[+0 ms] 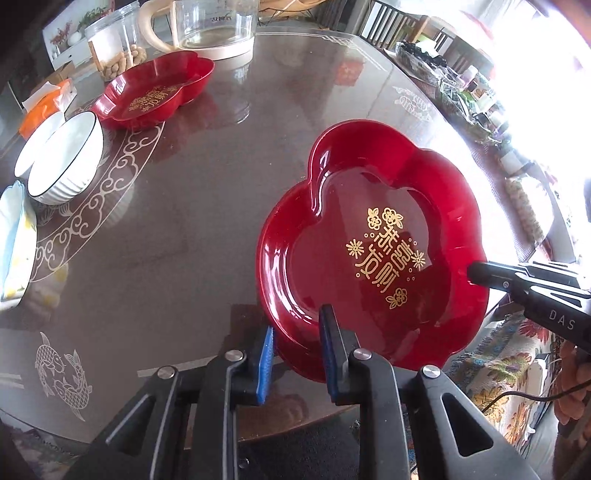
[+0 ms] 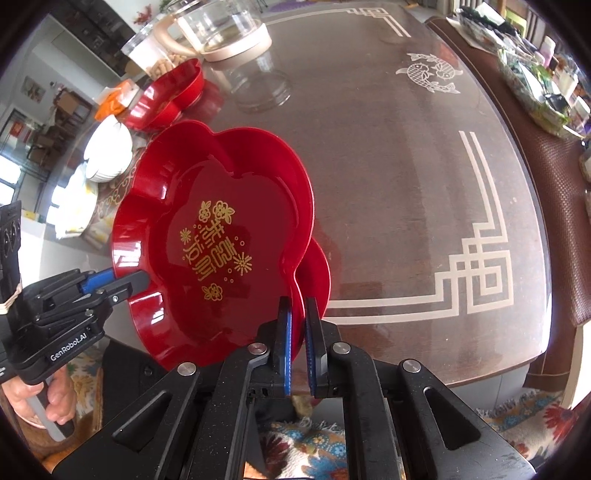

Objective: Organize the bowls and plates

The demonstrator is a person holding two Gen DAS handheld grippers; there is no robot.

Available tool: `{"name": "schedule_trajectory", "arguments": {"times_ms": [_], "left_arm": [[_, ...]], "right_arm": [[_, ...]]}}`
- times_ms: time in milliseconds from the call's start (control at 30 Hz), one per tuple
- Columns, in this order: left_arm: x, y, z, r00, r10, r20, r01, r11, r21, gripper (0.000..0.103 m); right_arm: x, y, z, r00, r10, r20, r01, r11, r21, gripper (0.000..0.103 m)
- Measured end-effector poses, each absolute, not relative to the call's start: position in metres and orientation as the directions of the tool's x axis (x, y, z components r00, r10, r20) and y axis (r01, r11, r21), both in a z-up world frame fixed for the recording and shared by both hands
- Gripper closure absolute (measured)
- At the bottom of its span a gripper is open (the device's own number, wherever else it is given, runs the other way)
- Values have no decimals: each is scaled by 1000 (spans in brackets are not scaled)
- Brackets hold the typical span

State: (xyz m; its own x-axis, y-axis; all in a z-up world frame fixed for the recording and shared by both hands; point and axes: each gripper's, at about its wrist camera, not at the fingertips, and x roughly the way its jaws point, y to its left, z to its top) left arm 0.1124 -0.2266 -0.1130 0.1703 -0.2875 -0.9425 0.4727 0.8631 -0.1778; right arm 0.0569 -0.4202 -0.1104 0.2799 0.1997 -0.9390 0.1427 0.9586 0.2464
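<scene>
Left tool [image 1: 295, 354] marked "GenRobot.AI" and right tool [image 2: 298, 332] marked "DAS" both pinch the red plate [image 1: 373, 240], gold lettering centre frame.

Red flower-shaped plates [image 1: 373, 240] with gold lettering: two in the left wrist view — one near, one far [image 1: 155, 92] across the table [image 1: 221, 184]. In the right wrist view the near plate looks like two nested ones, so perhaps three. White bowls [image 1: 64, 158]: two, side by side. One pale dish [image 1: 14, 240] at the left edge. One glass kettle [image 1: 210, 29] and one clear jar [image 1: 110, 44]. Grippers — two, left gripper [image 1: 295, 332] and right gripper [image 2: 298, 314]. Fish emblems on the table: two.
</scene>
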Motion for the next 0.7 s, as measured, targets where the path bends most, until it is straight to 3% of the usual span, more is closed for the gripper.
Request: {"name": "schedule_trajectory", "arguments": {"times_ms": [400,700], "left_arm": [[95,-228,-108,111,-270,-956,515,839,-177,78],[76,-233,-95,157,-180,-971,592,804,-53,71]], "right_arm": [[75,-418,-116,285,112,-952,152,975,160,94],[83,-413,-116,303,81,-950,154,979,132,92]]}}
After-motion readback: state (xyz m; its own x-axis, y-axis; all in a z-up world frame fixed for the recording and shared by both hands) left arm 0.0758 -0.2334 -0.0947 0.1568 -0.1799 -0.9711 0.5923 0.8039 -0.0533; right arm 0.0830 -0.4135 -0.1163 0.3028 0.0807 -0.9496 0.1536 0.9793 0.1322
